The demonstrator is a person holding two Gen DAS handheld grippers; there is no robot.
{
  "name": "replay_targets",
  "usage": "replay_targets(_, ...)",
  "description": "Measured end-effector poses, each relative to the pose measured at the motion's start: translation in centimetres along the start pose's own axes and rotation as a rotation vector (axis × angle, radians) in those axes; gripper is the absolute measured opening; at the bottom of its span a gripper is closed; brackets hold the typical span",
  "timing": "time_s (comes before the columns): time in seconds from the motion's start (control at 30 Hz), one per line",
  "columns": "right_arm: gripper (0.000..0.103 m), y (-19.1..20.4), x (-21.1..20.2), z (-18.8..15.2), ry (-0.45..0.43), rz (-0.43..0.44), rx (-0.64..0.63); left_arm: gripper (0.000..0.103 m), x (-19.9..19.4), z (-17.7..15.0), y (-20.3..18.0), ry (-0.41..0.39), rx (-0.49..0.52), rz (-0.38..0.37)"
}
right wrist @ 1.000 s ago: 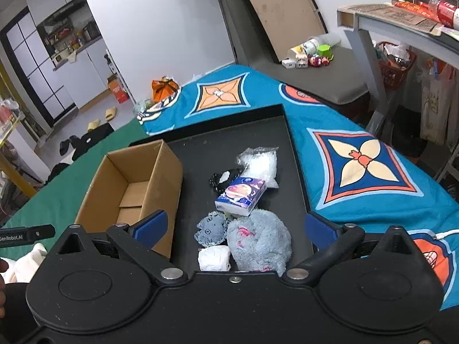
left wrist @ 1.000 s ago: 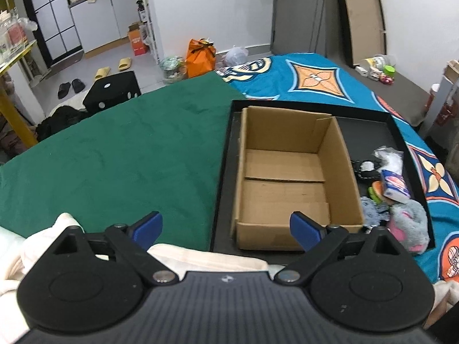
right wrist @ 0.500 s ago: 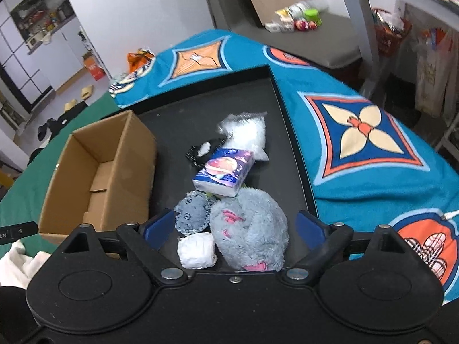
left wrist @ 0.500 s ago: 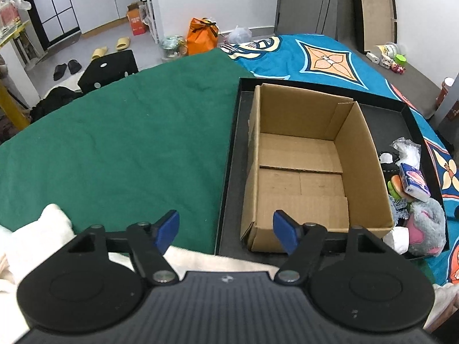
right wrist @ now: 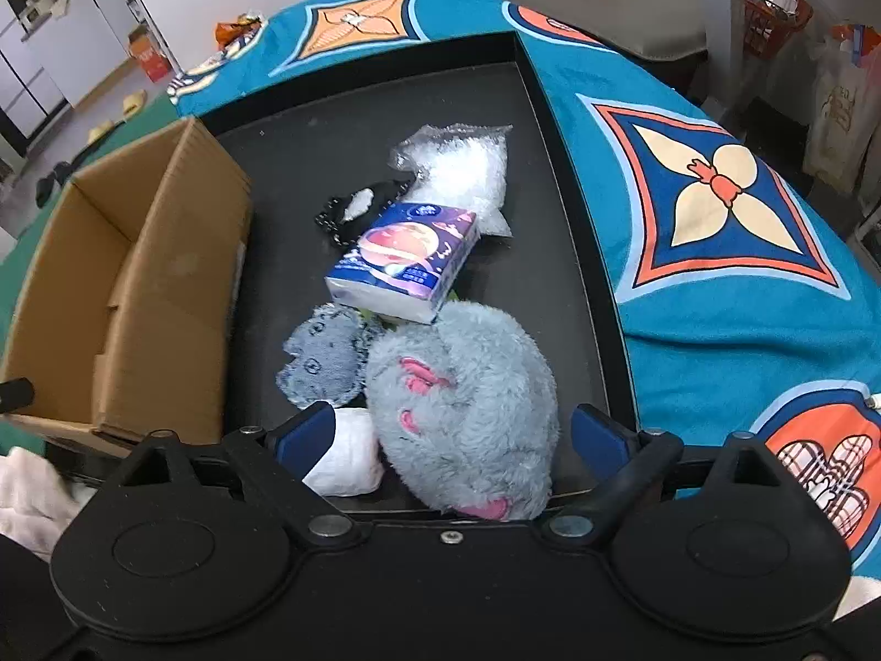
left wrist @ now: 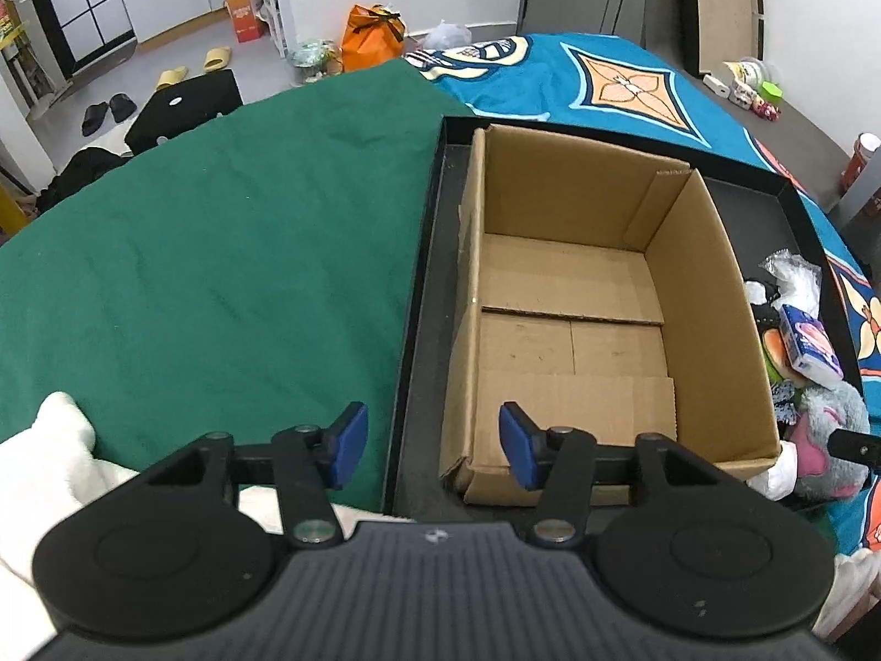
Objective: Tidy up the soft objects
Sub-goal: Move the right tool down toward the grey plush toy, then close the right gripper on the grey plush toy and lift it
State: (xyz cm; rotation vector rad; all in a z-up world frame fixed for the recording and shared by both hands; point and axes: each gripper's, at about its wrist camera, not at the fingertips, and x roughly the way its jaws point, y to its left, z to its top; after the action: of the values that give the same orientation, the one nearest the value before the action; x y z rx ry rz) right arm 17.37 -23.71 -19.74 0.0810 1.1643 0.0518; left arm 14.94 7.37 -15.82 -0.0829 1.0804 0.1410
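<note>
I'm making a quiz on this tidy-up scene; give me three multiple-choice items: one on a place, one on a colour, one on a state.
1. Where does the tissue pack lie?
A. in the box
B. on the pile in the tray
C. on the green cloth

2. What colour is the big plush?
A. grey with pink
B. yellow
C. green

3. What is in the box?
A. the plush
B. a towel
C. nothing

Answers:
1 B, it rests on other items in the black tray, beside the box.
2 A, grey fur with pink patches.
3 C, its bare cardboard floor shows.
</note>
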Motion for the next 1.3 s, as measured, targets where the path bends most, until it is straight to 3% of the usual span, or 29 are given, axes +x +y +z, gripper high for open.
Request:
replay_targets(0.17,0.093,0.4,1.0,0.0,-0.001,-0.035,-0.026,0.047,0.7,-0.1,0.0,0.005,0.000,0.003)
replay_targets(0.23,0.087,0.6,1.1,-0.2,-0.012,-0.044,-0.045,0.044,0.9,0.0,0.0,0.008,-0.002,0.003)
replay_targets(0.3,0.068,0.5,1.1,-0.4,-0.014,-0.036,-0.051,0.038,1.1,0.0,0.0,0.008,-0.003,0.001)
replay_targets(0.33,0.063,0.4,1.1,-0.4,-0.005,-0.023,-0.043,0.032,1.1,0.0,0.0,0.006,-0.004,0.000)
replay_targets(0.47,0.057,0.1,0.4,-0.4,-0.024,-0.007,-0.031,0.008,0.7,-0.2,-0.3,-0.004,0.006,-0.012)
replay_targets(0.87,0.056,0.0,-3.1,-0.1,-0.109,0.018,0.005,0.009,-1.4,-0.7,0.0,-0.047,0.000,-0.006)
replay_targets(1.3,0.056,2.3,-6.4,1.3,-0.199,0.059,-0.029,0.009,-0.4,-0.9,1.1,-0.041,-0.072,-0.014)
